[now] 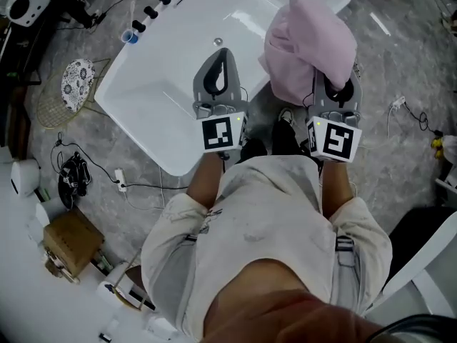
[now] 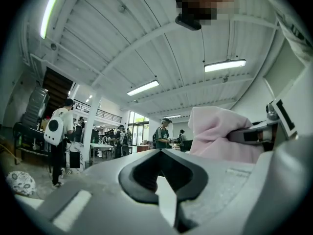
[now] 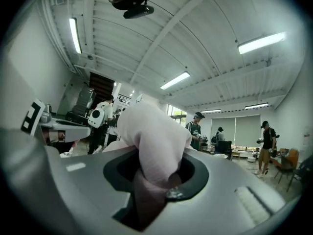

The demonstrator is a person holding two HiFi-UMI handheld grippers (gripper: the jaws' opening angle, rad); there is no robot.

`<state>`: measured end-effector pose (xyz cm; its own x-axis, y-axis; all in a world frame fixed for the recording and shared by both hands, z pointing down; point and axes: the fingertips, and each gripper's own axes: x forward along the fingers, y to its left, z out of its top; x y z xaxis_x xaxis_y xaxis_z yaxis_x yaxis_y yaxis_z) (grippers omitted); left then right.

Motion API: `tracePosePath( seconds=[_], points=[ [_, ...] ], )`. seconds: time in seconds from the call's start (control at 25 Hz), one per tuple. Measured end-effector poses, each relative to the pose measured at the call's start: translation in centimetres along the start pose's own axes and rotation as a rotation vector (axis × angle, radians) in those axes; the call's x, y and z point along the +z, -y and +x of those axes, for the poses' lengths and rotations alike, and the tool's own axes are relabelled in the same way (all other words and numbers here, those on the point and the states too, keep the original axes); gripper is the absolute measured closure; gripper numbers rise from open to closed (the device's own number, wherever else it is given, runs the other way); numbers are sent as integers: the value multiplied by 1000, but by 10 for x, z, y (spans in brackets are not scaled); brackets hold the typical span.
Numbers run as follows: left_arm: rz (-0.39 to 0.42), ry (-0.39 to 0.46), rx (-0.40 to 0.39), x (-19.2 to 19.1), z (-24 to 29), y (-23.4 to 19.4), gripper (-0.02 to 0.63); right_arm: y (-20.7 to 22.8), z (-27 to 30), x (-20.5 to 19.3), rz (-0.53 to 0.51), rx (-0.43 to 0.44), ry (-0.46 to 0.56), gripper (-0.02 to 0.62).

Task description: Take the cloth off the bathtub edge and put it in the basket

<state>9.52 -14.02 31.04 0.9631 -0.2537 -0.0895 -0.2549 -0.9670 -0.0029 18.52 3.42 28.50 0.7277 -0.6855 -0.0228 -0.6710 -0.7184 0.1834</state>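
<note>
A pink cloth (image 1: 307, 45) hangs bunched from my right gripper (image 1: 334, 84), which is shut on it just off the right side of the white bathtub (image 1: 132, 113). In the right gripper view the cloth (image 3: 154, 136) fills the space between the jaws and hides the fingertips. My left gripper (image 1: 223, 52) is held over the tub's near part, its jaws together with nothing in them. In the left gripper view the cloth (image 2: 220, 131) shows to the right of that gripper (image 2: 159, 152). A wire basket (image 1: 50, 109) holding a flower-patterned piece (image 1: 77, 83) stands on the floor left of the tub.
Black fittings (image 1: 153, 9) and a blue cup (image 1: 130, 36) sit at the tub's far left edge. Cables and a power strip (image 1: 120, 181) lie on the grey floor at the left, near a cardboard box (image 1: 71, 238). Several people stand in the hall behind.
</note>
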Motion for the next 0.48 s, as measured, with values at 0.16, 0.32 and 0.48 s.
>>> tracePosePath(
  seconds=[0.16,0.32,0.48],
  points=[
    [6,1,-72,2,22,37,604,44,-11,-14,24,-83,-22,479],
    [8,12,-150,5,49,84,604,84,-22,-25,22,-139,-29,479],
    [7,2,-216,2,74,132,604,127,-32,-43,43,-189,-61,479]
  ],
)
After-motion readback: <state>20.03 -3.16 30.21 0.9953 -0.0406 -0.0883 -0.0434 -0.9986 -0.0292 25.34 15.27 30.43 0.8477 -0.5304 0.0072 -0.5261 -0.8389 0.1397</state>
